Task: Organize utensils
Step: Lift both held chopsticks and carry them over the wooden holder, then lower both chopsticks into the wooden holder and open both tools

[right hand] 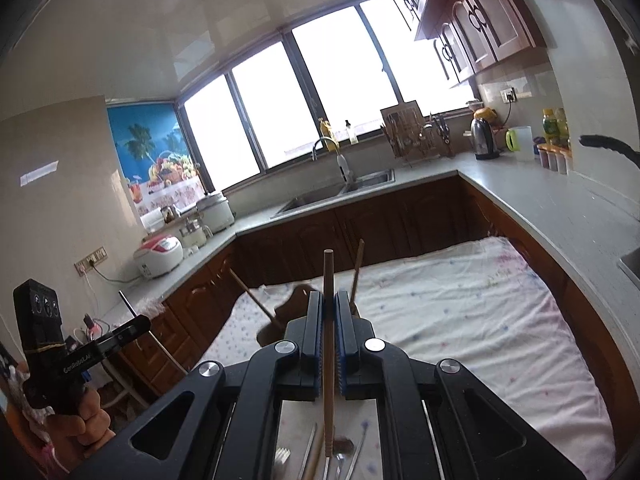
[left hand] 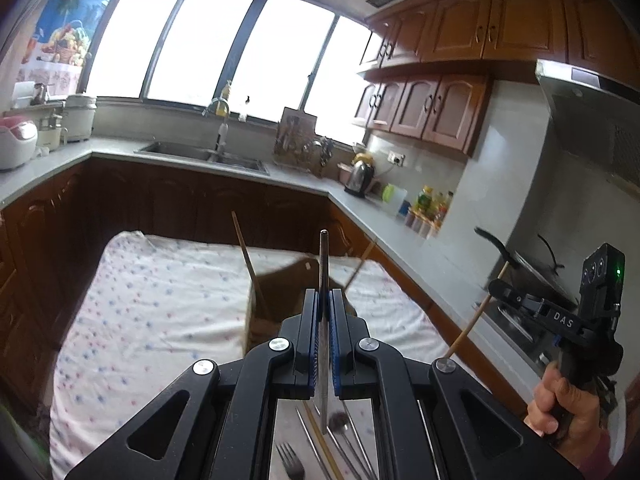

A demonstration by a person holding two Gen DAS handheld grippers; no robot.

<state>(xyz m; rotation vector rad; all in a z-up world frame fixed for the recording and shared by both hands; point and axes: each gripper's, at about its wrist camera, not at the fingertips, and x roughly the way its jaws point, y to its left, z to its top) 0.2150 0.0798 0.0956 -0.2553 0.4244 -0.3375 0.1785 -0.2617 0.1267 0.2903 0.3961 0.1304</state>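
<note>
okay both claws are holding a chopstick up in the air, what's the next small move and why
Probably carry the left claw forward over the brown box and lower its metal chopstick in. Two wooden sticks already stand in that box, and more utensils lie on the cloth below.

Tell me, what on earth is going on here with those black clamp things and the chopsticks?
A person is sorting utensils with a handheld gripper in each hand. The left gripper is clamped on a metal chopstick, the right gripper on a wooden chopstick, both lifted above the cloth-covered table. A brown box ahead already holds wooden sticks. A fork and other utensils lie below.
</note>
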